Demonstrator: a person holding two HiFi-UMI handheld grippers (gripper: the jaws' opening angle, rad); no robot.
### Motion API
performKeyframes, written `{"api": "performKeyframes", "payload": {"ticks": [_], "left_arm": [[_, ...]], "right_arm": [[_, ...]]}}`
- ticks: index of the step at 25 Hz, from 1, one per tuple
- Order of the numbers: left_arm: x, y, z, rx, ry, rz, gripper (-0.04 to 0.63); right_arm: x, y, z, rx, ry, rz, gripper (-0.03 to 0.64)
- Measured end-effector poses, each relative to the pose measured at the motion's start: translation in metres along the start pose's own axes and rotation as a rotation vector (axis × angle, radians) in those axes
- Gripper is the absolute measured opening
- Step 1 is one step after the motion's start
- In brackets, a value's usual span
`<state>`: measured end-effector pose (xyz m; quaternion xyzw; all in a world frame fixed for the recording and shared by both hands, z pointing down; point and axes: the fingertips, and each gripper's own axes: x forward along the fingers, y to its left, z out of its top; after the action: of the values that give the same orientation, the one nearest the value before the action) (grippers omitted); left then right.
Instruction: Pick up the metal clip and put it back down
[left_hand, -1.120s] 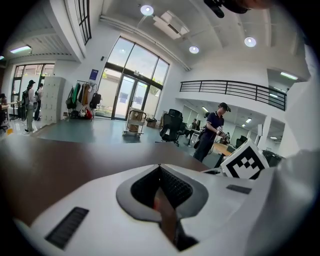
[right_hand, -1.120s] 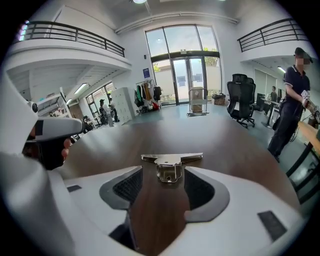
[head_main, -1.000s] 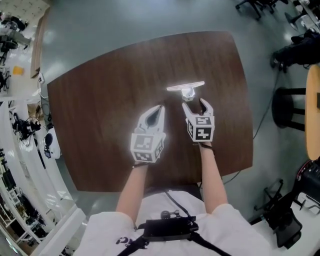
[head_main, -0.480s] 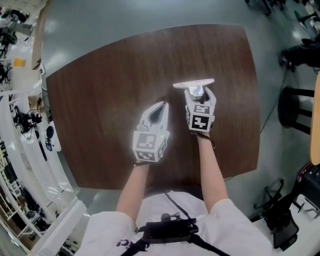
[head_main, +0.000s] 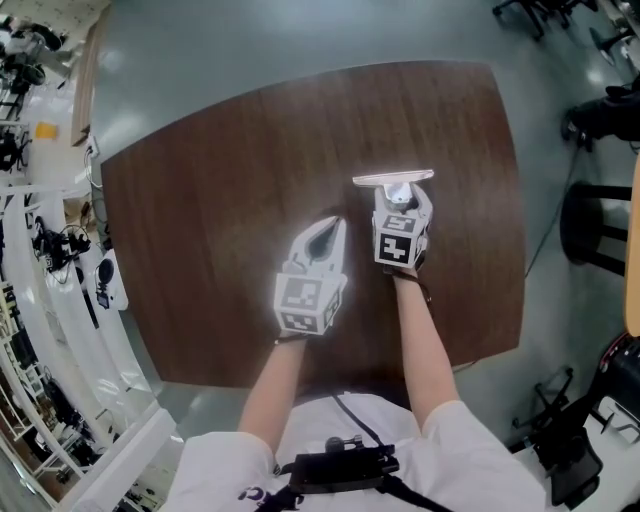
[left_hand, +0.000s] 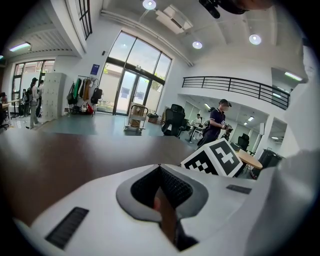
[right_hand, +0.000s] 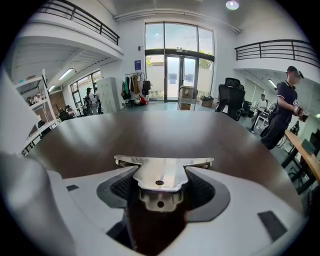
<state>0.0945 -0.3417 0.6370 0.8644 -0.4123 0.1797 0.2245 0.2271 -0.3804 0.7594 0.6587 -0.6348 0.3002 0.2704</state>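
Clip (head_main: 393, 180) is being held by the right gripper (head_main: 400, 194), just right of frame centre on the table (head_main: 200, 200). In the right gripper view the jaws are being pressed in on the clip's (right_hand: 160, 172) narrow tail from both sides, with the wide bar lying crosswise just past the tips of the right gripper (right_hand: 161, 176). Whether it is being lifted off the wood cannot be told.

Left gripper (head_main: 330, 228) is being held just beside it, lower left, apart from the clip; in its own view the jaws of the left gripper (left_hand: 160, 172) are being kept together with nothing between them.

Around: stool (head_main: 590, 215) past the table's right edge, shelving (head_main: 40, 250) down the left edge, a person (right_hand: 287, 107) standing well off at right.
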Motion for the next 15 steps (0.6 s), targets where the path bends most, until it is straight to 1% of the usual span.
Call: {"api": "performKeyframes", "payload": {"ticks": [4, 7, 15], "left_arm": [[-0.008, -0.005, -0.001, -0.026, 0.006, -0.007, 0.011], [-0.017, -0.012, -0.002, -0.032, 0.003, -0.012, 0.011], [-0.055, -0.032, 0.008, -0.037, -0.054, -0.015, 0.01]], "right_arm": [[-0.007, 0.003, -0.005, 0.009, 0.0, 0.008, 0.299], [-0.021, 0.004, -0.007, 0.024, -0.011, 0.018, 0.299], [-0.088, 0.009, -0.005, 0.056, -0.104, 0.026, 0.299]]}}
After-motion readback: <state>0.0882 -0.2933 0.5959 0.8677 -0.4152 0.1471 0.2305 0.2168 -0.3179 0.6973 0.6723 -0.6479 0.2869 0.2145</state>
